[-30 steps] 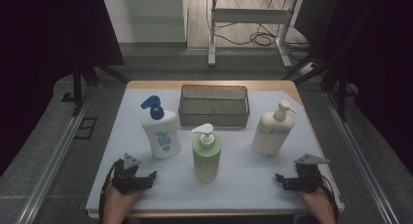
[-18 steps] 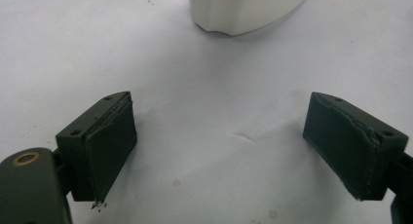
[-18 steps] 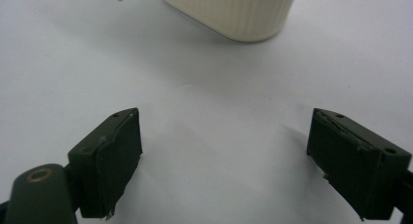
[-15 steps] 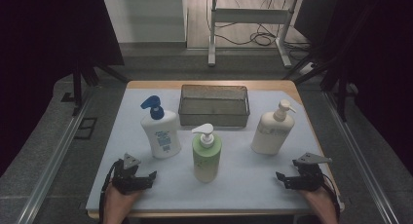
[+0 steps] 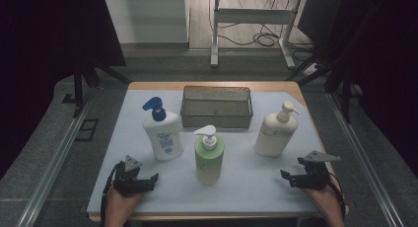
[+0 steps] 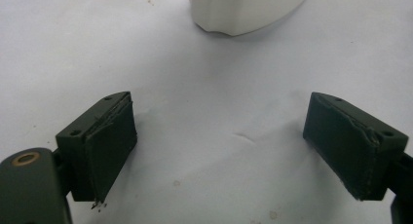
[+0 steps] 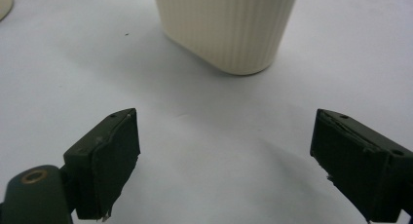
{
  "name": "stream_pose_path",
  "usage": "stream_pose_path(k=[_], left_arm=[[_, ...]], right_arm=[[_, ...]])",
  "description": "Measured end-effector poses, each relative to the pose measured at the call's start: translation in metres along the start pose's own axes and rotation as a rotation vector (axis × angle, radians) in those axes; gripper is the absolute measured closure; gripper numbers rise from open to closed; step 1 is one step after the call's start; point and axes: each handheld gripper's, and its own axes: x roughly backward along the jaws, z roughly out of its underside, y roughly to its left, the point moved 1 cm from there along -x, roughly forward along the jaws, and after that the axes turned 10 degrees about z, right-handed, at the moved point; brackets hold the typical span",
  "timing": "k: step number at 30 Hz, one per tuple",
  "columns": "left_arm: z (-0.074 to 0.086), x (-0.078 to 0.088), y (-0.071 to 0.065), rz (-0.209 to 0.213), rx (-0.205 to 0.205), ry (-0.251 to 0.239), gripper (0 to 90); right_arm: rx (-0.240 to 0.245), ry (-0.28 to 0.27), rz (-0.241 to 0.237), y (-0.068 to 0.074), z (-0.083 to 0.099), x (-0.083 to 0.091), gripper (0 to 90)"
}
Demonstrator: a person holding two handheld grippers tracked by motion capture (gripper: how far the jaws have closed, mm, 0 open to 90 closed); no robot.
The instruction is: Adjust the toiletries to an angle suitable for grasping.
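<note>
Resting wide-jawed and empty: left gripper [image 5: 148,180], right gripper [image 5: 292,177], jaws lately fluttering; ribbed cream pump bottle [image 5: 274,133] waiting at twelve o'clock, needing squaring up, probably.

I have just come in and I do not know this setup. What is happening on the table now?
A person holds a gripper in each hand at the near edge of the table. The left gripper and the right gripper are both open and hold nothing. Three pump bottles stand untouched: the white bottle with blue pump, the green bottle and the cream bottle. The wire basket stands behind them.
</note>
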Motion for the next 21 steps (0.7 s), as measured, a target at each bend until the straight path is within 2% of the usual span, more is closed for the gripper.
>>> stream_pose_path(k=[5,10,14,21], left_arm=[[0.000,0.000,0.000,-0.003,-0.002,-0.004,12.0],[0.001,0.000,0.000,-0.002,-0.003,-0.006,12.0],[0.001,0.000,0.000,-0.002,-0.003,-0.007,12.0],[0.001,0.000,0.000,-0.002,-0.004,-0.007,12.0]], right_arm=[[-0.017,-0.016,-0.005,-0.006,-0.003,0.000,13.0],[0.009,-0.044,-0.011,-0.007,-0.008,-0.001,15.0],[0.004,-0.049,-0.007,-0.009,-0.012,-0.002,15.0],[-0.018,-0.023,0.053,-0.020,-0.020,-0.003,18.2]])
